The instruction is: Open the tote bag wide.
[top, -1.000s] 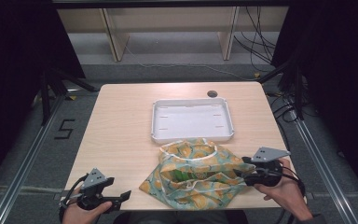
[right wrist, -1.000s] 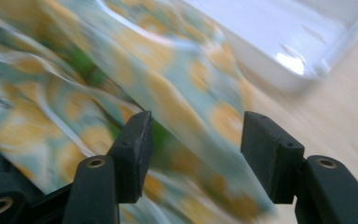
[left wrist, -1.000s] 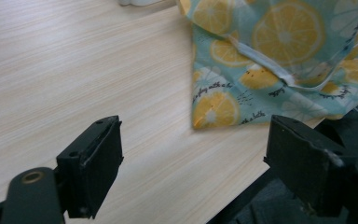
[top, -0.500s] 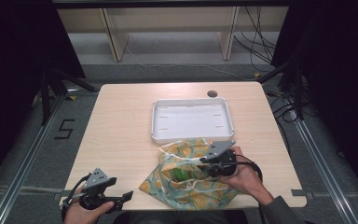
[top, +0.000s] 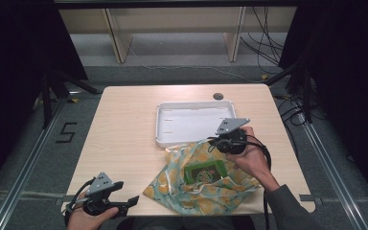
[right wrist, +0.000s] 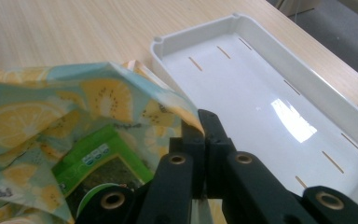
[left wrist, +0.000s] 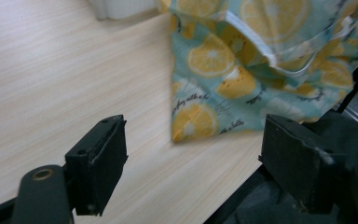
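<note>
Pale wood-grain worktop (top: 124, 139) carries a white rectangular plastic tray (top: 194, 122) toward its far side. Nearer the person lies a teal cloth bag printed with lemon slices (top: 203, 184), its far edge touching the tray, a green packet (top: 204, 172) showing inside its mouth. Right gripper (right wrist: 203, 140) has just clamped its jaws on the bag's rim beside the tray. Left gripper (top: 124, 205), jaws apart and empty, hovers at the near-left edge.
</note>
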The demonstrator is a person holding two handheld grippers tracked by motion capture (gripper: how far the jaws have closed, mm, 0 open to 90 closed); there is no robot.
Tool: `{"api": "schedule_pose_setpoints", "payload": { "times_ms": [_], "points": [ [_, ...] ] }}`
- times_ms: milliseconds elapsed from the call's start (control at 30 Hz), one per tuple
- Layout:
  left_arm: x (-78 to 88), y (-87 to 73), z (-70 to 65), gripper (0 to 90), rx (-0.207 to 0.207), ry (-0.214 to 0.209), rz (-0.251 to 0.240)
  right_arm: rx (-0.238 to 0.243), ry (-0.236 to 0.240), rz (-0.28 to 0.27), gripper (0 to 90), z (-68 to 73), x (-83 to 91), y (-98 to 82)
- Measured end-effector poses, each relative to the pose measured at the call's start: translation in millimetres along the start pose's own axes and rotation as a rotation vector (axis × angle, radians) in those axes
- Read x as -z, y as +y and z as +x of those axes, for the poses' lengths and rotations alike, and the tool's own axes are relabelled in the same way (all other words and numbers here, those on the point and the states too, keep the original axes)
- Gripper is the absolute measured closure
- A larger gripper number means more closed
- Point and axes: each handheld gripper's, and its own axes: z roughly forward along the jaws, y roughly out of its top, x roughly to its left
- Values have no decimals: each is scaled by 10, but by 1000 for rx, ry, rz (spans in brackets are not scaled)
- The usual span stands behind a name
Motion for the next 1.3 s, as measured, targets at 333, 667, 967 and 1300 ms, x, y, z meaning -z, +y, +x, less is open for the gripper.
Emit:
{"api": "schedule_pose_setpoints", "payload": {
  "times_ms": [333, 667, 967, 1300],
  "points": [
    [-249, 387, -565, 308, -159, -185, -33, -45, 8, 42, 900, -158, -233, -47],
    [-693, 799, -885, 333, -257, -295, 3, -84, 44, 83, 900, -251, -402, -78],
    [-1080, 961, -1016, 335, -313, -323, 32, -75, 69, 65, 900, -277, -446, -100],
    [-1527, 880, -878, 482, -438, -238, 261, -91, 96, 81, 900, -254, -447, -91]
  ]
}}
